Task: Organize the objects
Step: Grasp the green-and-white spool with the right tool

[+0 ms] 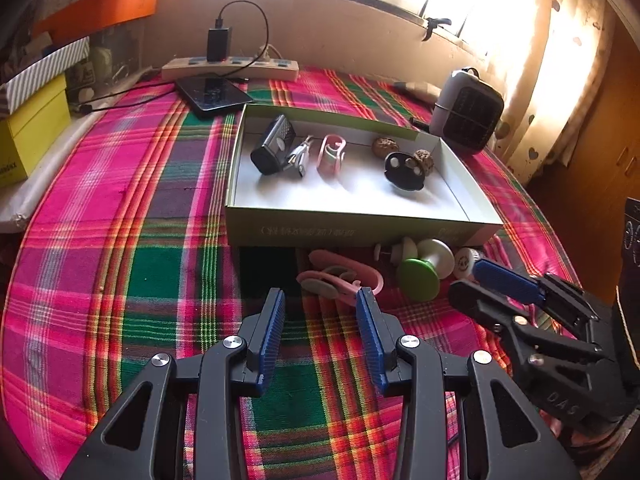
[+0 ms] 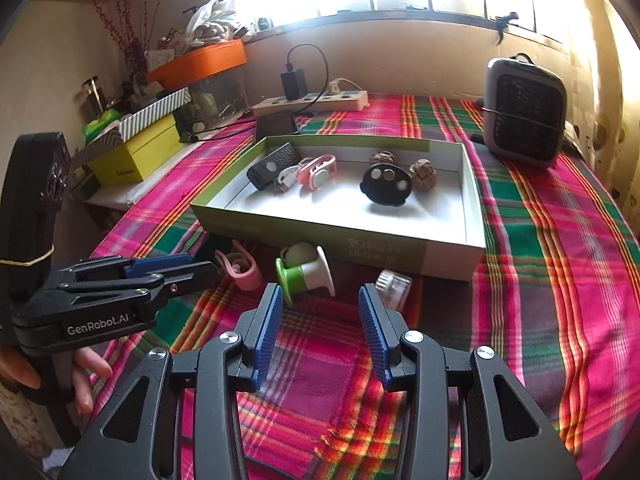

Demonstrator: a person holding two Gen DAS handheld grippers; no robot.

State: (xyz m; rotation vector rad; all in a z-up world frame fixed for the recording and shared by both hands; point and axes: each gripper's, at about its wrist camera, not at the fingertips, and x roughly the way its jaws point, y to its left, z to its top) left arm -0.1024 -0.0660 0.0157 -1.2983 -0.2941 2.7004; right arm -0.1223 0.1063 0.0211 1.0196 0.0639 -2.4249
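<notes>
A shallow cardboard box point(image 1: 360, 232) point(image 2: 340, 240) lies on the plaid cloth. It holds a black device point(image 1: 272, 146), a white cable point(image 1: 298, 154), a pink clip point(image 1: 331, 152), two walnuts point(image 1: 385, 146) and a black disc point(image 1: 402, 170). In front of the box lie a second pink clip point(image 1: 340, 280) point(image 2: 240, 270), a green and white spool point(image 1: 424, 268) point(image 2: 304, 272) and a small clear piece point(image 2: 394, 284). My left gripper point(image 1: 322, 300) point(image 2: 192, 266) is open just short of the pink clip. My right gripper point(image 2: 320, 296) point(image 1: 466, 280) is open, just short of the spool and the clear piece.
A grey heater point(image 2: 524, 120) stands at the back right. A power strip point(image 1: 230, 68) with a charger and a dark phone point(image 1: 214, 92) lie behind the box. Yellow, striped and orange boxes point(image 2: 136, 156) are stacked at the left. A hand point(image 2: 86, 364) holds the left gripper.
</notes>
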